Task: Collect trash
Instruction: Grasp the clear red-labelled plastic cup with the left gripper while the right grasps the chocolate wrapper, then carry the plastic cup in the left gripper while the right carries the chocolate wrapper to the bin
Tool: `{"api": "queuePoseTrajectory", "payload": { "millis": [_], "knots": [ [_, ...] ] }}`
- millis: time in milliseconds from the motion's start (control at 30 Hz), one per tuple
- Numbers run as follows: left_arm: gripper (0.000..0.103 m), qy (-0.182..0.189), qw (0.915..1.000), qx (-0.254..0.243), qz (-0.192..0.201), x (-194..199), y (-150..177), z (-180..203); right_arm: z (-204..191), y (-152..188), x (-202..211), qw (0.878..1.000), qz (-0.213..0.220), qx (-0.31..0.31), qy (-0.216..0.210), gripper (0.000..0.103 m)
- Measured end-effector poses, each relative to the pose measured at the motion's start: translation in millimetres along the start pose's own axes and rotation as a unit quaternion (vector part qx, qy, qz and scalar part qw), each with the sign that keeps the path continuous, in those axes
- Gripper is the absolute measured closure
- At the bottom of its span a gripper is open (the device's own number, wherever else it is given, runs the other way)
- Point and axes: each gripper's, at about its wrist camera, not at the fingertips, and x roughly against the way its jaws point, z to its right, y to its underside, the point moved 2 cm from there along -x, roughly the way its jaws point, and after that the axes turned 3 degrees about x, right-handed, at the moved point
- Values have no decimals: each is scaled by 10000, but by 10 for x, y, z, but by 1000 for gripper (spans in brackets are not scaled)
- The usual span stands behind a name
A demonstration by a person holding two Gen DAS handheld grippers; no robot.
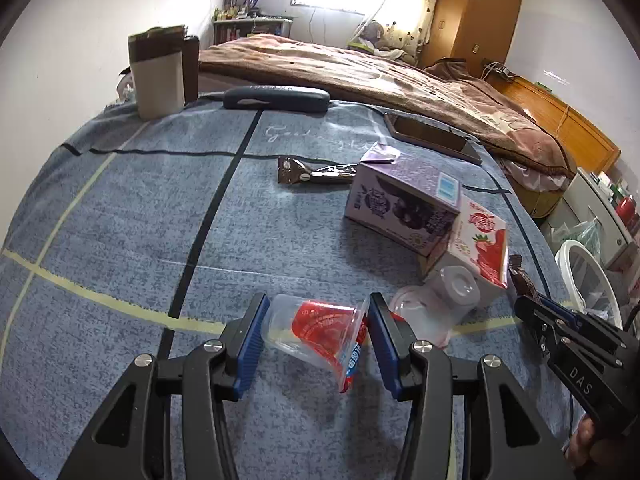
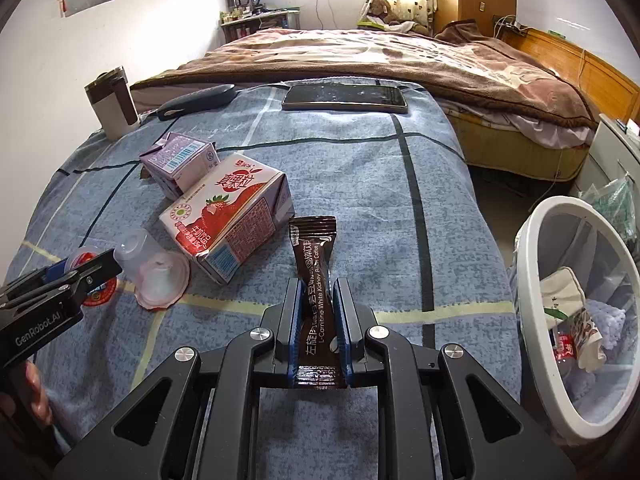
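Writing I can read: the brown coffee sachet [image 2: 316, 300] says "L-Carnitine White Kidney Bean Coffee"; the left gripper's body says "GenRobot.AI" in my right view; the right gripper's body says "DAS" in my left view; the blue bedspread [image 1: 160, 208] carries a faint cursive word I cannot make out.
Cartons: the strawberry milk carton [image 2: 228, 228] has red Chinese print; the purple carton [image 2: 180, 162] lies just behind it, touching.
Right gripper [image 2: 316, 320]: I see its jaws pressed together on the coffee sachet, which stands up between the pads, right of the strawberry carton.
Left gripper [image 1: 316, 332]: jaws spread around a clear cup with a red wrapper [image 1: 316, 332] lying on its side; whether the pads touch it I cannot tell for sure. It lies near the strawberry carton, on the side toward me.
Empty clear cup [image 1: 436, 300]: between the wrapper cup and the strawberry carton.
Only my right view shows: the inside of the white bin [image 2: 532, 248], well right of the carton and off the bed, holding paper and wrappers.
Only my left view shows: a second brown sachet [image 1: 312, 172] lying flat beyond the purple carton.
Both views: phone [image 2: 344, 98], dark case [image 2: 196, 100] and tumbler [image 2: 112, 104] far behind the cartons.
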Motion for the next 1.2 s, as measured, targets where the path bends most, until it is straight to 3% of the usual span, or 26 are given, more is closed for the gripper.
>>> {"api": "queuePoseTrajectory", "payload": {
  "millis": [633, 1200],
  "knots": [
    [51, 293, 9970, -499, 507, 470, -41, 413, 223, 32, 350, 9986, 468, -176, 186, 85],
    [51, 827, 9869, -1192, 704, 646, 12, 1172, 712, 133, 796, 9918, 972, -558, 618, 85]
  ]
}}
